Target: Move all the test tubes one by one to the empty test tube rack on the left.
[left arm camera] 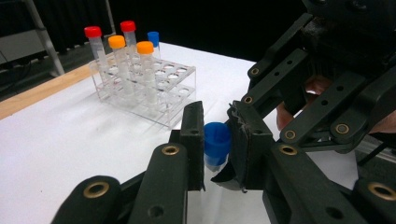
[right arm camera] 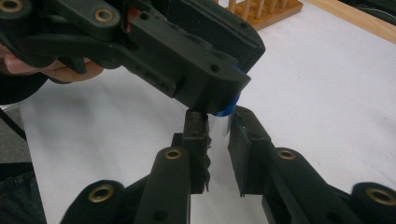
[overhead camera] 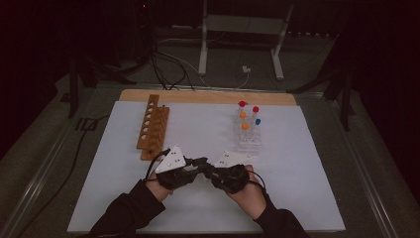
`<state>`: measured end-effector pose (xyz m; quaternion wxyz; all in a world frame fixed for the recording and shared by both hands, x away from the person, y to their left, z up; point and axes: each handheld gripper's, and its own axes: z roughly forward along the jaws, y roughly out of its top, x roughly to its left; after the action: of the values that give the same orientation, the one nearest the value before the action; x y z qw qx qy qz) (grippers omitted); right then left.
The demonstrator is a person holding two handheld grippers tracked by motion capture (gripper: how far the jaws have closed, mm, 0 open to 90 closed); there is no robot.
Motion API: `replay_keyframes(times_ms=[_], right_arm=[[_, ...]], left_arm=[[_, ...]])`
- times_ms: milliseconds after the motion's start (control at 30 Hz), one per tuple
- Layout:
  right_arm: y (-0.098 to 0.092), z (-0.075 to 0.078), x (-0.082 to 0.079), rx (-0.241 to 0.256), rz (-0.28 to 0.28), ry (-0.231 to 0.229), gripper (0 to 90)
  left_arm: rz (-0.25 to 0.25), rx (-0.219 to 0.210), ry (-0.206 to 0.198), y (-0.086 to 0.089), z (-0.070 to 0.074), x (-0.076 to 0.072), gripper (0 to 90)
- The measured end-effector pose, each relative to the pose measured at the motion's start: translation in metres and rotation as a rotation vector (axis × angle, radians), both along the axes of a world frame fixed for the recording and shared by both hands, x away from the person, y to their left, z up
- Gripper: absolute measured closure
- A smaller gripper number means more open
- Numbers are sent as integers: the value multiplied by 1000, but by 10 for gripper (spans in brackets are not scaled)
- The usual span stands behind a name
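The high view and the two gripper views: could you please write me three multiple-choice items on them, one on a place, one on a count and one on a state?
1. In the high view, the wooden rack lies where from the clear rack?
A left
B right
C on top
2. How many orange caps stand in the clear rack?
A none
B two
C five
3. The blue-capped tube is
A lying on the table
B standing in the wooden rack
C gripped by the left gripper and the right gripper
Key: 1 A, it sits further left; 2 B, two show; 3 C, left jaws clamp the cap, right jaws clamp the body.
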<state>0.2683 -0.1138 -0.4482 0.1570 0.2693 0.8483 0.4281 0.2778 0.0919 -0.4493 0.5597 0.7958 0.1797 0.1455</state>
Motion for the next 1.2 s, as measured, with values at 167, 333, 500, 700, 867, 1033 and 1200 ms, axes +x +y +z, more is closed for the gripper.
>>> replay_keyframes(times_ms=[167,333,500,700,867,1033,1200], right_arm=[[0,0,0,8,-1,2,765],[-2,1,1,37,1,6,701],[-6,3,2,61,-29,-5,559],[-14,5,-1,101,-38,-20,404],[-23,8,-6,128,-55,-39,235],[-35,7,-11,165,-79,-49,127],[-48,1,-13,184,-74,-38,0]], left_arm=[[6,4,-9,-1,1,0,779],[19,-2,-12,0,3,0,782],[29,0,-19,2,6,1,783],[49,-3,-33,9,13,4,783],[66,-15,-42,15,21,9,783],[88,-20,-54,22,31,15,783],[115,-27,-67,31,44,23,784]])
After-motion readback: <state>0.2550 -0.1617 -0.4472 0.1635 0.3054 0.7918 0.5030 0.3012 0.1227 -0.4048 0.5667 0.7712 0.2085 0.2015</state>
